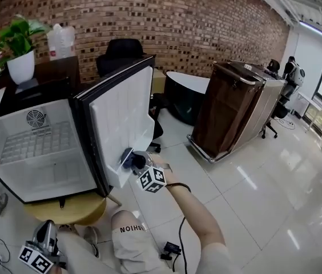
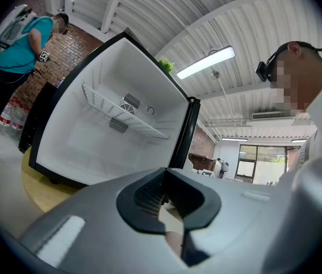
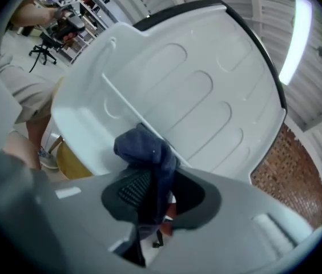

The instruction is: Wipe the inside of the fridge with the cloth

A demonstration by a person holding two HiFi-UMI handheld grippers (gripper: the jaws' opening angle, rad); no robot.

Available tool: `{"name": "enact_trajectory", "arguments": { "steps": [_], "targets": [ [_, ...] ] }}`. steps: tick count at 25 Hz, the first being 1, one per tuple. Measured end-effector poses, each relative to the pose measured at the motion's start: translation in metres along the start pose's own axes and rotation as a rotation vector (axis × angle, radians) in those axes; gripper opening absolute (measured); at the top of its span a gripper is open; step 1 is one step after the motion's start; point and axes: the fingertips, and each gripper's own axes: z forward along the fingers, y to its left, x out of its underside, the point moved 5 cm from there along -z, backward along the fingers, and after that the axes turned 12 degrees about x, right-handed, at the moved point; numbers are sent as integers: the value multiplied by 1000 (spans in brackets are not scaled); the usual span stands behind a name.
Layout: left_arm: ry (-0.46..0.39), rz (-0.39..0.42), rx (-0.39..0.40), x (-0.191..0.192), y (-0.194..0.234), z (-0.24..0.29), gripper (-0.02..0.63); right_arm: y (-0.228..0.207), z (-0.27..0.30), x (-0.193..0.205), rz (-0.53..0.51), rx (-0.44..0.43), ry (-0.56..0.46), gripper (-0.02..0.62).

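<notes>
A small fridge (image 1: 41, 153) stands open, its white inside and wire shelf (image 2: 121, 110) bare. Its door (image 1: 124, 113) swings out to the right. My right gripper (image 1: 135, 161) is shut on a dark blue cloth (image 1: 129, 157) and holds it against the low shelf rail on the door's inner side. In the right gripper view the cloth (image 3: 147, 153) bunches out of the jaws onto the white door liner (image 3: 195, 96). My left gripper (image 1: 45, 238) hangs low at the bottom left by the person's knee, shut and empty, and faces the fridge (image 2: 109, 136) from below.
The fridge rests on a round wooden stool (image 1: 64, 211). A potted plant (image 1: 21, 66) stands on the dark cabinet behind it. A brown wheeled cabinet (image 1: 229, 107) is to the right, across shiny white floor. A person in a teal shirt (image 2: 18, 39) stands left of the fridge.
</notes>
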Motion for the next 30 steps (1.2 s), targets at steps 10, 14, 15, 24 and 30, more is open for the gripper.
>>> {"name": "enact_trajectory", "arguments": {
  "steps": [10, 14, 15, 24, 30],
  "targets": [
    [-3, 33, 53, -13, -11, 6, 2, -72, 54, 86, 78, 250, 332, 87],
    [-31, 38, 30, -29, -5, -5, 2, -73, 12, 81, 154, 321, 365, 87],
    [-40, 38, 21, -34, -3, -8, 2, -72, -7, 82, 193, 329, 372, 87],
    [-33, 74, 20, -66, 9, -22, 2, 4, -176, 30, 228, 84, 395, 84],
    [-34, 152, 101, -83, -13, -24, 2, 19, -246, -118, 539, -68, 14, 91]
  ]
}}
